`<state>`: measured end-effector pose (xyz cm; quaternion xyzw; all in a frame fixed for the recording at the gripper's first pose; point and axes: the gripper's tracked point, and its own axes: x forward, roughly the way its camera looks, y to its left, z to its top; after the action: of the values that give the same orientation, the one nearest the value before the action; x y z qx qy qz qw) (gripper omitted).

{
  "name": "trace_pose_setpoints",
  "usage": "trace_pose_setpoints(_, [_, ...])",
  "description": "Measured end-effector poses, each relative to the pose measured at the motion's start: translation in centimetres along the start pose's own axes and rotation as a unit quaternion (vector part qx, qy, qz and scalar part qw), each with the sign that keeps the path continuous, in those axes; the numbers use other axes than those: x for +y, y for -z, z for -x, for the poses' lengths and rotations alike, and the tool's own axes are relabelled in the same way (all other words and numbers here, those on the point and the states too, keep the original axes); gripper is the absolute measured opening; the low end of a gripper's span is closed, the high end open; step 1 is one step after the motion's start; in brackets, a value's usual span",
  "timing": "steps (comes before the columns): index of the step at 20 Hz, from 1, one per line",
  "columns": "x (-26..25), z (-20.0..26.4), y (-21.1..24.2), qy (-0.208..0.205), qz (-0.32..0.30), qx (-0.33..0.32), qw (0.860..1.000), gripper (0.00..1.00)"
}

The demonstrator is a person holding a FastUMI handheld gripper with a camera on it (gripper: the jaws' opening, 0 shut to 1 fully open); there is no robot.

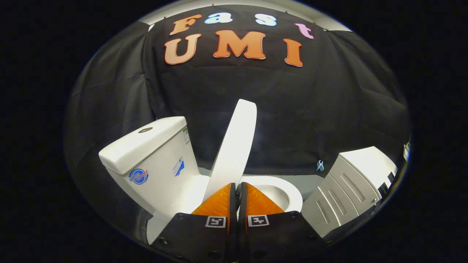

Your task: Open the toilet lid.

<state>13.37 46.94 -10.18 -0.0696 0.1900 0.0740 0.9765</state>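
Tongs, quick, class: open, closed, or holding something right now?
Tongs: closed, fingers together at the raised toilet lid; whether they pinch its edge cannot be told.

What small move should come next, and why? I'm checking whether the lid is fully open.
Probably part the fingers and back away. The lid stands raised above the bowl, leaning toward the tank, its lower edge just ahead of the gripper, whose fingers look closed together.

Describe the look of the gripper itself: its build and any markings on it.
The gripper has two wedge-shaped jaws that taper to narrow tips and meet along a thin seam. Each sits on a broad, dark, flat mount studded with small screws. Each mount carries a square black-and-white tag by the seam. No cables are visible.
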Motion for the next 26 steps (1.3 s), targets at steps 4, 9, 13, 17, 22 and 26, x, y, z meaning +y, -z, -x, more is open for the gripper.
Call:
trace_pose_setpoints(4, [4.0, 0.2, -1.1, -0.001, 0.049, -0.021, 0.999, 0.08])
trace_pose_setpoints(9, [8.1, 0.0, -1.7, 0.004, 0.076, -0.031, 0.997, 0.08])
trace_pose_setpoints(13, [11.3, -0.2, -2.1, -0.01, 0.083, -0.034, 0.996, 0.08])
trace_pose_setpoints(17, [14.0, 0.0, -2.0, -0.013, 0.102, -0.047, 0.994, 0.08])
trace_pose_setpoints(22, [17.2, -0.3, -2.0, -0.008, 0.119, -0.048, 0.992, 0.08])
trace_pose_setpoints(26, [17.5, -0.5, -1.8, 0.022, 0.146, -0.048, 0.988, 0.08])
